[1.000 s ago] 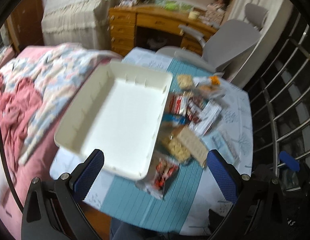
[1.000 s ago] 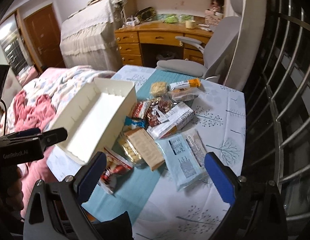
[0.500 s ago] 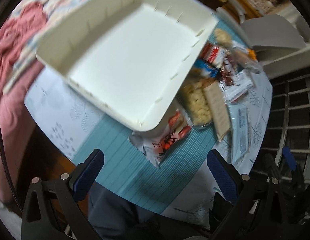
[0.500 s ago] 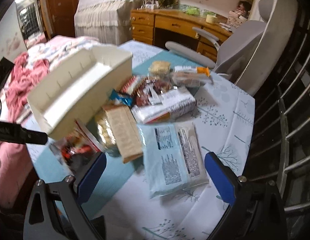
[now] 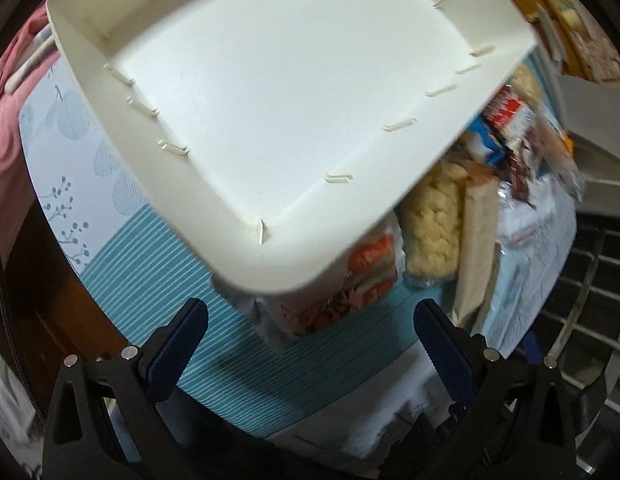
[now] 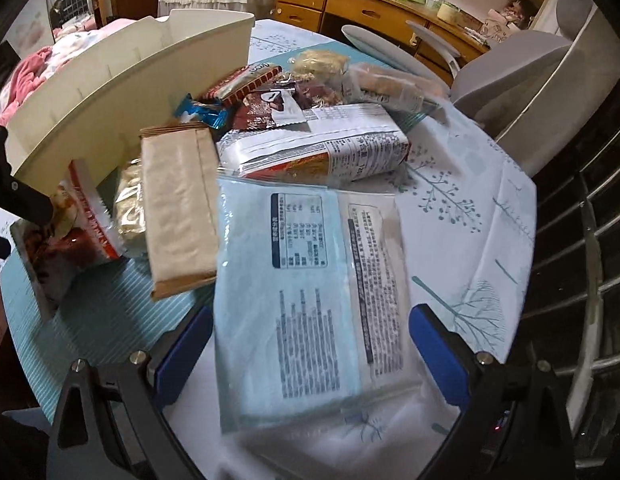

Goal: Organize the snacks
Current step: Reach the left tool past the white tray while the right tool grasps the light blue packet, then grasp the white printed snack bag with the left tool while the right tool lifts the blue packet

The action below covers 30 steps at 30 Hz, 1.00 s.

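1. Right now the left gripper (image 5: 310, 330) hangs over the near corner of the cream tray (image 5: 293, 92), its blue fingers (image 5: 177, 344) spread wide apart and gripping nothing; the tray's inside is bare.
2. Only the left wrist view looks down into that tray: slotted walls, a smooth floor, and its rounded near corner overlapping a red-and-white snack bag (image 5: 338, 292).
3. Over on the right wrist view the same tray (image 6: 125, 88) shows from the side, tilted, with its right edge lifted above the heap of snacks.
4. And the right gripper (image 6: 310, 344) is held wide as well, jaws apart with nothing between them, straddling a pale blue packet (image 6: 305, 292) that lies flat at the near edge of the pile.
5. That view alone spreads out the rest: a tan paper pack (image 6: 177, 212) left of the blue one, a white printed packet (image 6: 318, 148) behind it, a red bag (image 6: 73, 232) at far left, and a bright blue wrapper (image 6: 201, 114) and dark chocolate wrappers (image 6: 265, 110) farther back.
6. Everything sits on a round table (image 6: 470, 216) under a white cloth printed with blue trees, with a teal striped mat (image 5: 213, 340) over the middle.
7. Around it, a grey office chair (image 6: 518, 80) stands at far right, a wooden desk (image 6: 350, 4) with drawers along the back wall, pink bedding (image 6: 29, 68) at far left, and dark bars on the right.
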### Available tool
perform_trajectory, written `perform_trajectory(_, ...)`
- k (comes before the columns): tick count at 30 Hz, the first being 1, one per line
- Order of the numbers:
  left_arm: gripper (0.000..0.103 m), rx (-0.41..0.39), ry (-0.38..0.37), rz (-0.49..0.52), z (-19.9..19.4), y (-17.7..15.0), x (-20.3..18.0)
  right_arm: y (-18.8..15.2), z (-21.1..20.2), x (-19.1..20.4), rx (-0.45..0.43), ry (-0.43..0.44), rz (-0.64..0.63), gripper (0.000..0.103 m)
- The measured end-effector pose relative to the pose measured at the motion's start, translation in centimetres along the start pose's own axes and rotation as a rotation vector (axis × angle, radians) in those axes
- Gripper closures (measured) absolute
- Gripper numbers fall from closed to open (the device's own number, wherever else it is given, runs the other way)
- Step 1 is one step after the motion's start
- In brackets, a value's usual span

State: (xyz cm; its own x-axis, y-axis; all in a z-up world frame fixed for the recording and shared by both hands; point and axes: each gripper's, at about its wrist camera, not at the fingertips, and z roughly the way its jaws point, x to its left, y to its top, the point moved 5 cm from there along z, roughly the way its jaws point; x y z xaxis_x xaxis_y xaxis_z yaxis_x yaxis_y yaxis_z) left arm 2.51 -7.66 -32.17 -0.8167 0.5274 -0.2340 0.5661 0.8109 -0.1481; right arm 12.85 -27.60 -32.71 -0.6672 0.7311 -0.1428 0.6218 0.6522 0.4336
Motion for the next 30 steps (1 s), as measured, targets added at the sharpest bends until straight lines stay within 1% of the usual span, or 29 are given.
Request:
perform_trajectory(4,0.001,0.008,0.029,-0.051,1.0,0.7,-0.4,0.2,1.5,0.0,0.003,0.015,-0.006,0.004)
perform_trajectory(6,0.001,0.023,0.039,-0.078,1.7,1.1,-0.4,0.1,2.4,-0.1,0.019,0.022,-0.004,0.004)
perform_trajectory(9,0.001,0.052,0.050,-0.121,2.8,1.4,-0.5,0.2,2.8,-0.3,0.008,0.008,-0.017,0.002)
perform_trajectory(12,0.001,0.074,0.063,-0.158,3.5,1.3,-0.3,0.3,3.2,-0.7,0.015,0.007,-0.016,0.000)
perform_trajectory(14,0.003,0.091,0.062,-0.177,4.1,1.3,-0.3,0.3,4.0,-1.3,0.049,0.003,0.002,0.000)
perform_trajectory(17,0.009,0.109,0.065,-0.200,4.9,1.2,-0.3,0.3,4.7,-2.3,0.068,0.066,0.087,0.000)
perform_trajectory(19,0.010,0.117,0.064,-0.214,5.1,1.2,-0.3,0.3,4.9,-2.4,0.065,0.082,0.100,0.000)
perform_trajectory(20,0.012,0.116,0.062,-0.220,5.2,1.1,-0.3,0.2,4.8,-2.4,0.062,0.085,0.100,0.000)
perform_trajectory(22,0.013,0.115,0.052,-0.230,5.3,1.1,-0.3,0.2,4.8,-2.4,0.059,0.086,0.103,0.000)
perform_trajectory(24,0.019,0.113,0.047,-0.234,5.4,0.9,-0.3,0.3,4.9,-2.7,0.062,0.088,0.106,0.002)
perform_trajectory(27,0.021,0.116,0.039,-0.243,5.7,0.7,0.0,0.5,4.9,-2.9,0.073,0.085,0.111,0.006)
perform_trajectory(30,0.024,0.130,0.027,-0.262,6.0,0.1,0.5,0.3,4.5,-2.6,0.085,0.066,0.120,0.009)
